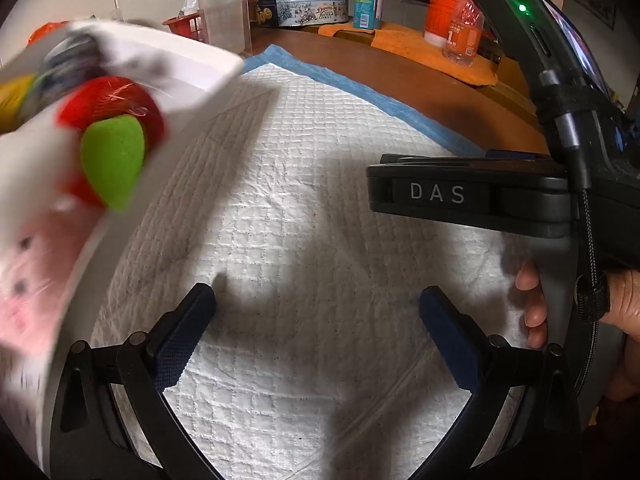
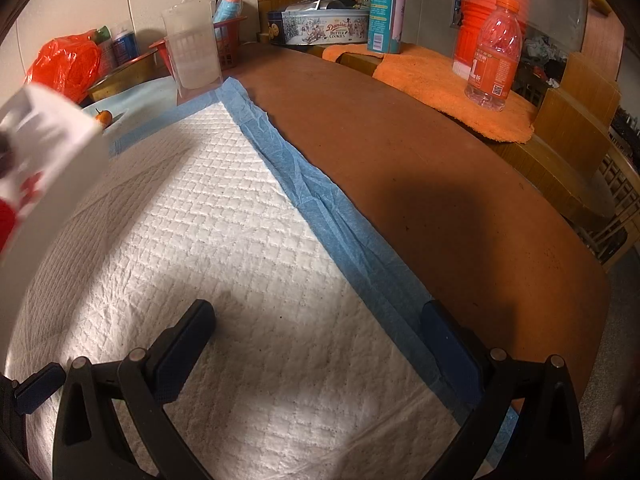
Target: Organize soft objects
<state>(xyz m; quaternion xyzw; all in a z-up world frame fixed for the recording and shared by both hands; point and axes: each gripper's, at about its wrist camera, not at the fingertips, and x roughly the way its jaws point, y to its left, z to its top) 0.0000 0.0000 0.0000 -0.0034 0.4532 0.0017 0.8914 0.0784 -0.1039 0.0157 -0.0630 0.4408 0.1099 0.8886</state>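
Gripper (image 1: pixel 400 194) lettered "DAS", seemingly right

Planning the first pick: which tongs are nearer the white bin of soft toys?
Left. The left tongs sit right beside the white bin; the right tongs are farther off, the bin at that view's left edge.

White bin (image 1: pixel 200 64) at left edge of left wrist view, motion-blurred, tilted, its corner reaching over the white quilted pad (image 1: pixel 304 240). Inside, soft things jumbled: a red round piece (image 1: pixel 120 100) with a green teardrop-shaped foam piece (image 1: pixel 114 160) lying against it; a pale pink item (image 1: pixel 36 280) nearer the lens, too blurred to identify; a dark patterned item (image 1: pixel 72 56) and something yellow (image 1: pixel 16 96) toward the far end. In right wrist view the same bin shows at far left, blurred, red visible within.
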